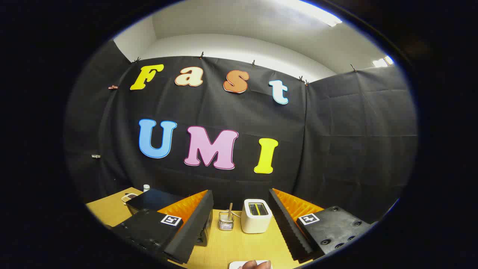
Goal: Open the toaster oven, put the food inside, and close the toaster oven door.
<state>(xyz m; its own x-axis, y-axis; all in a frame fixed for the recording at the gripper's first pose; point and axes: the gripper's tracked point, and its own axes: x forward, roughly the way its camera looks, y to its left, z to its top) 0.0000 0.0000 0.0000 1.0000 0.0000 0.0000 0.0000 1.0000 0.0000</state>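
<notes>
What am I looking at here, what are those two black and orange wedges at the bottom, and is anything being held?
The wedges are the two fingers of a handheld grasping tool; a person carries it, and the camera rides on it, looking forward along the fingers. They stand wide open, holding nothing. Beyond them is a yellow wooden table. Between the fingers stand a white toaster and a small wire holder with a stick in it. Behind the left finger sits a black box-shaped appliance, probably the toaster oven, with a small plate and a little bottle beyond. Nearest the camera lies something white with brownish food on it.
</notes>
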